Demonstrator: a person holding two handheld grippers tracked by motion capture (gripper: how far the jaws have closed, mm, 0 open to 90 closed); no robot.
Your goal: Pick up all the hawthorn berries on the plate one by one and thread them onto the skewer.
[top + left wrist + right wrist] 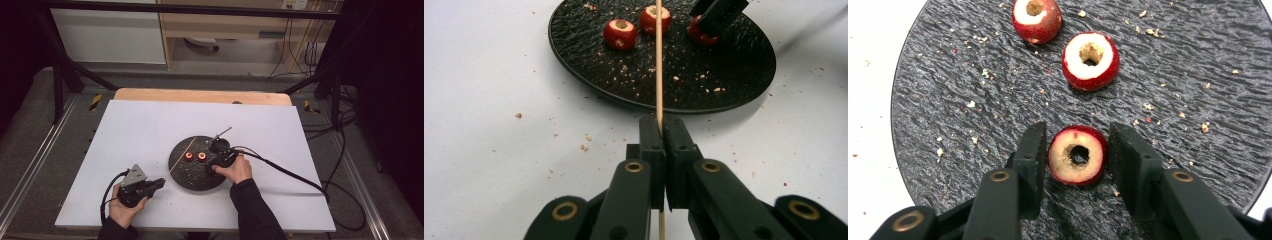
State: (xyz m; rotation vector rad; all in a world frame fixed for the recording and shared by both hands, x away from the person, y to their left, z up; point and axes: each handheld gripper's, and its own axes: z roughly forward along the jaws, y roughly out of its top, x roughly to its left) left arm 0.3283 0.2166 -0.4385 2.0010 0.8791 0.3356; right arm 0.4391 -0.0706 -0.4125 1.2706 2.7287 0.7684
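Right gripper view: right hand-held gripper (1077, 150) sat open, jaws either side of a cored red fruit (1077, 155) at lower centre, small gaps showing, on the black plate (1198, 75). Two more cored fruits (1091, 60) lay above. Left hand-held gripper (663, 132) was clamped on a wooden skewer (658, 60) pointing over the plate.

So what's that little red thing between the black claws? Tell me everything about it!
It is a small round red fruit, a cored one, likely a hawthorn berry. Its cut top shows pale flesh with a dark hole through the middle. It lies on the black textured plate among crumbs, hole facing up. The right gripper has a jaw on each side of it, open, with slim gaps showing. Two more cored fruits lie further along the plate.
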